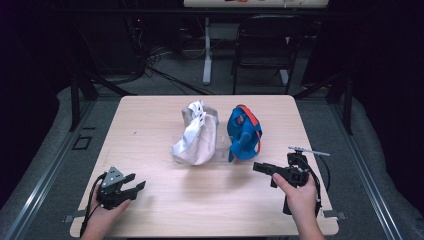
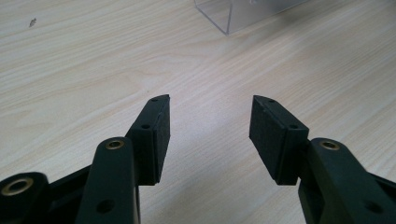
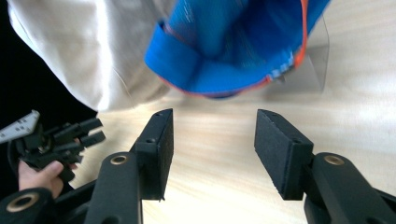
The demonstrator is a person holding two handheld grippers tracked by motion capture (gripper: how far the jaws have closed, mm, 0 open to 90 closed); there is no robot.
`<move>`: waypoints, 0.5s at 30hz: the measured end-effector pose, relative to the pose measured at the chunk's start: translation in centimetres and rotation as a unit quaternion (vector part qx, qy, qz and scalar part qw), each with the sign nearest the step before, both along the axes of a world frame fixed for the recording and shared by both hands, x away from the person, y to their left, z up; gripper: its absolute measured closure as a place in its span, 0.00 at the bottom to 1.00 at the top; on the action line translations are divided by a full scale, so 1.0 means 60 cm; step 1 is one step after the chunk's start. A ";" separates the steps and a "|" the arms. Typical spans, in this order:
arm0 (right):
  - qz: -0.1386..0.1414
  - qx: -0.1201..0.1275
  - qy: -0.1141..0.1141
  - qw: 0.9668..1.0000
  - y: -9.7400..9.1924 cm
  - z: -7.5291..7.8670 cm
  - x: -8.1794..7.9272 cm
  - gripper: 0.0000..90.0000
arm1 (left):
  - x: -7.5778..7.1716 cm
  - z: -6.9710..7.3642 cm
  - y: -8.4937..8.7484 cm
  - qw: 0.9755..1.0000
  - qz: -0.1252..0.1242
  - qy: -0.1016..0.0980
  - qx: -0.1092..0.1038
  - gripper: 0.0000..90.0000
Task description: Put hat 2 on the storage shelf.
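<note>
A white cap (image 1: 196, 136) and a blue cap with orange trim (image 1: 244, 132) sit side by side on a clear acrylic stand (image 1: 220, 152) in the middle of the wooden table (image 1: 150, 125). My left gripper (image 1: 136, 181) is open near the front left edge and points toward the stand; its jaws (image 2: 211, 105) hold nothing above bare wood. My right gripper (image 1: 257, 167) is open at the front right, just short of the blue cap (image 3: 224, 42). Nothing lies between its jaws (image 3: 214, 119). The white cap (image 3: 93, 46) hangs to the blue cap's left in the right gripper view.
A corner of the clear stand (image 2: 229, 16) shows ahead of the left gripper, and its side wall (image 3: 314, 60) stands beside the blue cap. A black chair (image 1: 265, 45) and a white post (image 1: 207, 50) stand on the floor beyond the table. Bare wood surrounds the stand.
</note>
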State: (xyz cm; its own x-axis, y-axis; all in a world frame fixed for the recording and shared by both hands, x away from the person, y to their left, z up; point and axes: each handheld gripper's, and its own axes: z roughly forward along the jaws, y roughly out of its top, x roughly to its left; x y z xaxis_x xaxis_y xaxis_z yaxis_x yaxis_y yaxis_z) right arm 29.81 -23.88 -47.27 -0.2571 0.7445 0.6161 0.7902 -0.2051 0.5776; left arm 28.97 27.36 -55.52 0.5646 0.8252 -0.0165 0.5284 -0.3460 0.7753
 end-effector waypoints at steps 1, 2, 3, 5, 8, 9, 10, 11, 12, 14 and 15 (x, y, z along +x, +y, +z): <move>0.000 -0.001 0.001 1.000 0.000 -0.006 -0.004 0.54 | 0.000 0.000 0.000 1.000 0.000 0.000 0.000 0.54; 0.000 -0.003 0.000 1.000 0.000 -0.011 -0.008 0.54 | 0.000 0.000 0.000 1.000 0.000 0.001 0.000 0.54; -0.002 -0.008 -0.002 1.000 0.000 -0.018 -0.013 0.54 | 0.000 0.000 0.000 1.000 0.000 0.001 0.001 0.54; 0.009 -0.014 -0.002 1.000 0.002 -0.028 -0.021 0.54 | 0.000 -0.001 0.000 1.000 0.000 0.002 0.001 0.54; 0.025 -0.013 0.000 1.000 0.009 -0.045 -0.034 0.54 | 0.001 0.000 0.000 1.000 -0.001 0.001 0.004 0.53; 0.033 -0.020 -0.004 0.999 0.013 -0.053 -0.039 0.54 | 0.001 -0.001 0.000 1.000 -0.001 0.002 0.003 0.53; 0.037 -0.027 -0.006 0.999 0.016 -0.058 -0.042 0.54 | 0.001 -0.001 0.000 1.000 -0.001 0.002 0.003 0.53; 0.042 -0.038 -0.012 0.998 0.019 -0.067 -0.045 0.54 | 0.002 -0.002 0.000 1.000 0.000 0.002 0.002 0.53; 0.041 -0.044 -0.019 0.998 0.022 -0.074 -0.047 0.54 | 0.001 -0.001 0.000 1.000 0.001 0.006 0.002 0.53; 0.043 -0.040 -0.021 0.998 0.026 -0.086 -0.048 0.55 | 0.002 -0.001 0.000 1.000 0.003 0.006 0.005 0.52; 0.047 -0.046 -0.023 0.998 0.029 -0.091 -0.048 0.55 | 0.002 -0.001 0.001 1.000 0.002 0.006 0.005 0.52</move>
State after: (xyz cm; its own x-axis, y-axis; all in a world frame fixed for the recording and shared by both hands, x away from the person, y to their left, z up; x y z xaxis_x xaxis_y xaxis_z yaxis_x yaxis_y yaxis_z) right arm 26.93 -22.11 -52.75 -0.3558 0.7681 0.5324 0.7754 -0.0755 0.6270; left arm 29.09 27.41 -55.56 0.5617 0.8272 -0.0155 0.5387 -0.3515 0.7657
